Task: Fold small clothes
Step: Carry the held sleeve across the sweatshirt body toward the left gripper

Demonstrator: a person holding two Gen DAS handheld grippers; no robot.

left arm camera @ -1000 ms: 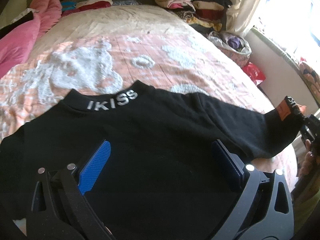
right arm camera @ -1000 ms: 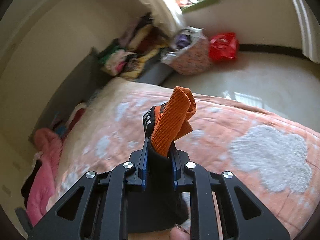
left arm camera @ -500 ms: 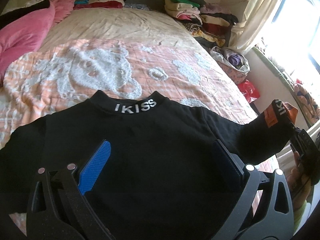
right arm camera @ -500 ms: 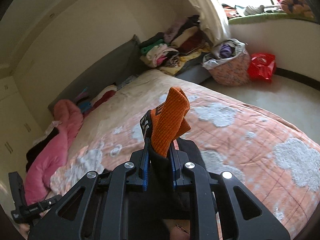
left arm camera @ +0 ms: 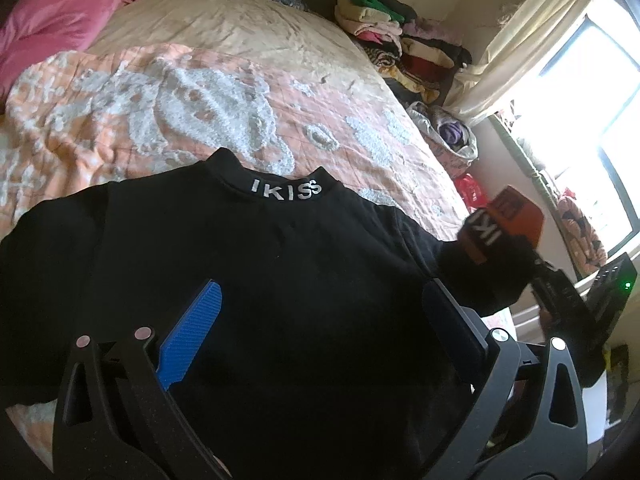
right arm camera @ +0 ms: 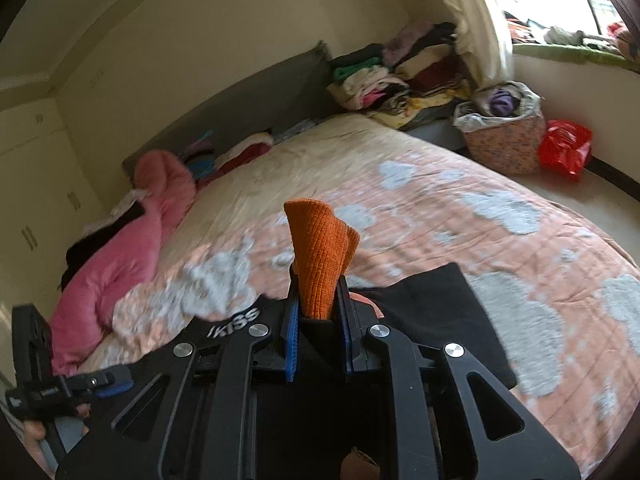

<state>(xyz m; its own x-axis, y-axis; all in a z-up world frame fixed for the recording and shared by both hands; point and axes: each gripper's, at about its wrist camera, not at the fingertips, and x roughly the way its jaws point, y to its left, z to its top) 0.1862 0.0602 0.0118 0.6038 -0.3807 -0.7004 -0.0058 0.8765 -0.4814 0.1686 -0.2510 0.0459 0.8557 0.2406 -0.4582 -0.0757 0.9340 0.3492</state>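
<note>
Daylight enters from the window [left arm camera: 592, 92], overexposed to white glare, with the curtain [right arm camera: 468, 20] lit beside it; the bedspread [right arm camera: 460, 216] shows slight motion blur; fisheye curvature bends walls, and dark vignetting fills the frame corners

In the left wrist view the shirt [left arm camera: 248, 280] lies on the quilt [left arm camera: 200, 92] across the lower frame, stacked clothes [left arm camera: 400, 36] at upper right, a basket [left arm camera: 452, 136] below them, bedding [left arm camera: 60, 28] upper left.
</note>
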